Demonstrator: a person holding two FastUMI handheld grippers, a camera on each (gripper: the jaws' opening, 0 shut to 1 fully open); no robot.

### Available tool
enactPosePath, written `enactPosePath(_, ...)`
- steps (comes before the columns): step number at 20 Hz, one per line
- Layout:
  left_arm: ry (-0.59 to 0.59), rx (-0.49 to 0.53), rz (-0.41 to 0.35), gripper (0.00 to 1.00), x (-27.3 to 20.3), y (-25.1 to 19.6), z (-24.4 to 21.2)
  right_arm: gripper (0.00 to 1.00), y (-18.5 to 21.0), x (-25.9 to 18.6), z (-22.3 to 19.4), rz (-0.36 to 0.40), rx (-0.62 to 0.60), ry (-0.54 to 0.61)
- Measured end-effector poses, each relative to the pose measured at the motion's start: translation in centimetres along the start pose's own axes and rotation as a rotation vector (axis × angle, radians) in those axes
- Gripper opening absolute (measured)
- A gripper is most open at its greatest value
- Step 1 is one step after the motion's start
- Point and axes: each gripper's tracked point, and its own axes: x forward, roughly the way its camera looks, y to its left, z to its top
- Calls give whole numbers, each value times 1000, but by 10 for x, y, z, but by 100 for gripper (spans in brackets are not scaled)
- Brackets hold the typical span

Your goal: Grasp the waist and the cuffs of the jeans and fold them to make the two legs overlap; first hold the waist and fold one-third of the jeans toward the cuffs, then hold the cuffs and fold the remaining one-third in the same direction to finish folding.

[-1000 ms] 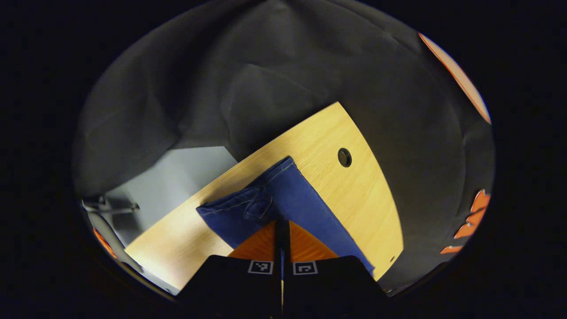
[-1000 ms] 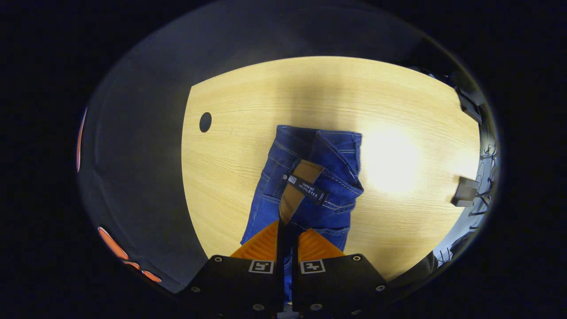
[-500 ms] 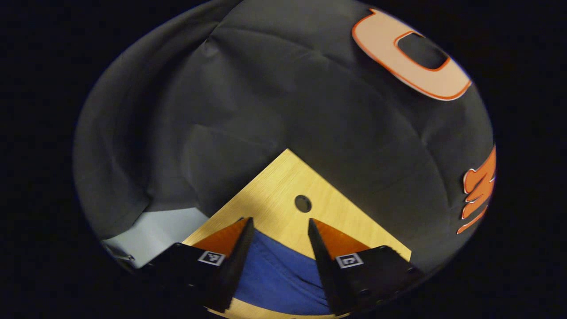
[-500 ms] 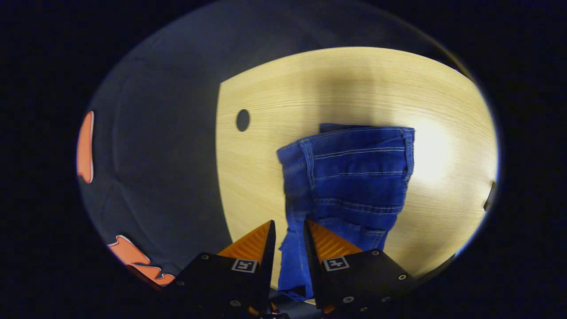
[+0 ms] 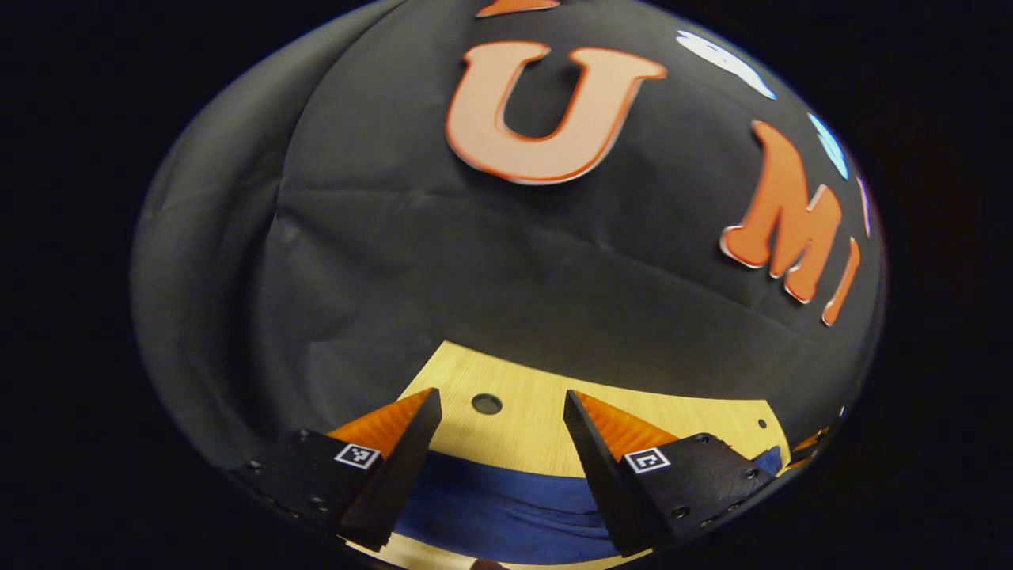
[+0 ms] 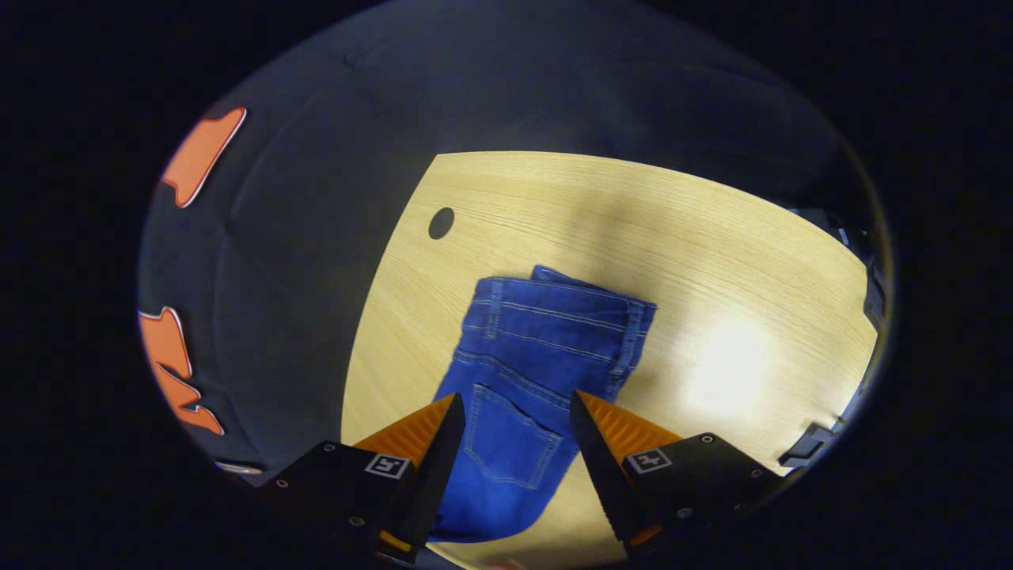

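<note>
Looking at where things sit: the jeans (image 6: pixel 526 372) lie folded into a compact bundle on the table (image 6: pixel 712 261), centre to lower centre of the right gripper view, back pocket facing up. My right gripper (image 6: pixel 510 443) has its fingers spread apart with nothing between them, hovering over the lower end of the bundle. The left gripper (image 5: pixel 498 443) is also spread wide and empty, with a strip of the jeans showing at the bottom of its view and the table's cable hole (image 5: pixel 486 404) just beyond.

So the fold looks basically finished to me. What worries me:

- The top layers aren't square. At the upper right corner of the bundle one layer peeks out past the other, so a nudge could make it slide open.
- Denim is stiff and springy, so the last fold could pop back up with nothing pinning it.
- If either gripper dips while pulling away, a fingertip could catch an edge seam or the pocket and drag the whole stack.
</note>
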Motion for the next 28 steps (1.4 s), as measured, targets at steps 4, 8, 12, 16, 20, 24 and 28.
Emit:
enactPosePath(4, -121, 177, -47, 96, -33, -51, 24, 89, -20, 20, 3, -25, -1, -46)
enactPosePath(8, -174, 210, -92, 98, -67, -94, 36, 94, -40, 19, 15, -70, -32, -105)
enactPosePath(12, -216, 243, -93, 98, -96, -124, 39, 95, -43, 32, 28, -69, -10, -128)
enactPosePath(16, -248, 317, -79, 95, -125, -147, 39, 95, -47, 51, 29, -87, -11, -119)
enactPosePath(20, -296, 333, -55, 96, -147, -165, 39, 86, -52, 55, 33, -118, -34, -154)
enactPosePath(24, -323, 347, -30, 95, -160, -179, 34, 34, -55, 56, 35, -112, -16, -148)
enactPosePath(28, -336, 333, -26, 96, -167, -189, 30, 20, -44, 45, 36, -84, -19, -170)
